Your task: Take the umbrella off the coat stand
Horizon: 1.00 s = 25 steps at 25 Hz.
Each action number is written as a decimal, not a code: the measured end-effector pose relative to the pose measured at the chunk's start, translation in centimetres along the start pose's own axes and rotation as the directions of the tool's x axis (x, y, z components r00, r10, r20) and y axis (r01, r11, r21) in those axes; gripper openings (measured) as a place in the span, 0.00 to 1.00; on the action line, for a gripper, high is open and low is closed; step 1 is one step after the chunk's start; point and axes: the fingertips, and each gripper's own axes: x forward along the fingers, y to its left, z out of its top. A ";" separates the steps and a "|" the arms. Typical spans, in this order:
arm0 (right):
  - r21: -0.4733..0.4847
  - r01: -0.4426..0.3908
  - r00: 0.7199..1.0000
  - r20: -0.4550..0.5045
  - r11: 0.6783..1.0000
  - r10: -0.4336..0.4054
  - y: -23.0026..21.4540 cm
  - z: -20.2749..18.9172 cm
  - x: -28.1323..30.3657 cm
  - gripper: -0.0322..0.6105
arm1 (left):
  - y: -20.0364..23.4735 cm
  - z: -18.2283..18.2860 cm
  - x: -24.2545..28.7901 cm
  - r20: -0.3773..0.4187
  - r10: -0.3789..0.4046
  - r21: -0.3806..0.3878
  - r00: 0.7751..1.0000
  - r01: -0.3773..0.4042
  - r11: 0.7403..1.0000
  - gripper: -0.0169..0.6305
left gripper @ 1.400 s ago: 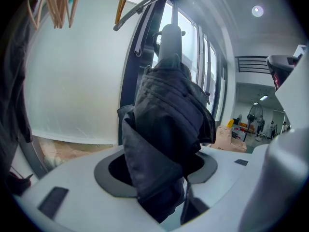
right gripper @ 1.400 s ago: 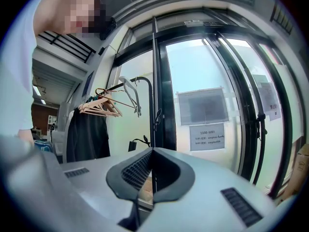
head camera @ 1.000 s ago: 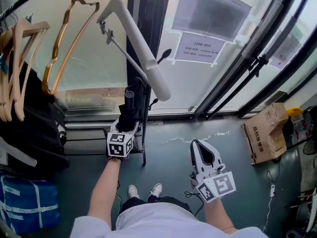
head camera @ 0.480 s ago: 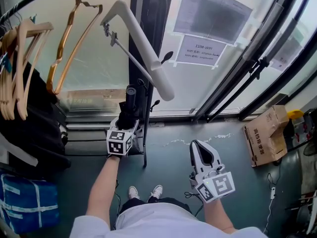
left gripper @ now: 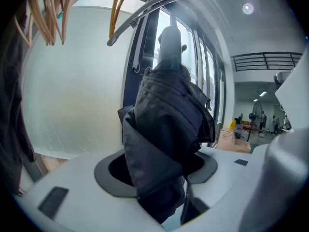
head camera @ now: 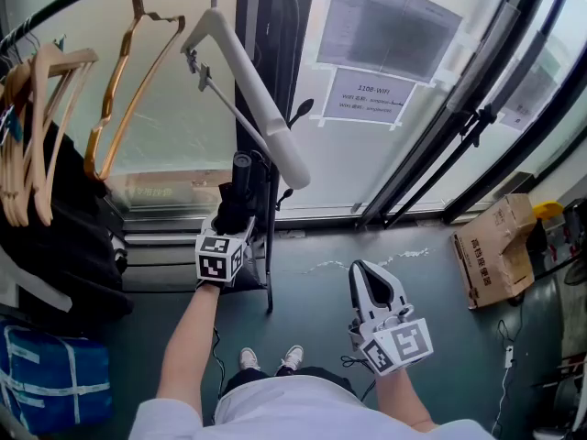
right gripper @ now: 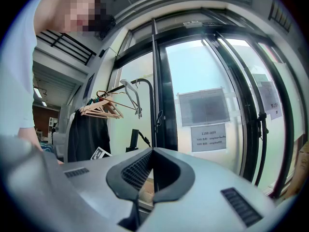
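As umbrella (head camera: 240, 180) rises, left hand-held gripper (head camera: 231, 220) clamped

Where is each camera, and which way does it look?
Head view: on the person's head, looking steeply down; shows forearms, shoes, left gripper, right gripper.
Left gripper view: on that gripper, facing the black umbrella clamped in its jaws.
Right gripper view: on that gripper, facing the big window past its shut, empty jaws.
Shared: head and right gripper views both show the paper sign.
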 end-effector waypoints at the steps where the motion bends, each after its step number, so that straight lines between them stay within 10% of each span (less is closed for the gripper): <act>1: 0.001 0.001 1.000 0.001 1.000 -0.001 -0.1 0.0 0.0 0.08 | 0.1 0.2 0.0 0.004 0.005 -0.004 1.000 -0.005 1.000 0.43; 25: 0.015 -0.010 1.000 0.018 1.000 0.009 -1.1 0.2 1.0 0.08 | 4.5 1.0 0.1 -0.052 0.118 -0.007 0.992 -0.118 0.993 0.43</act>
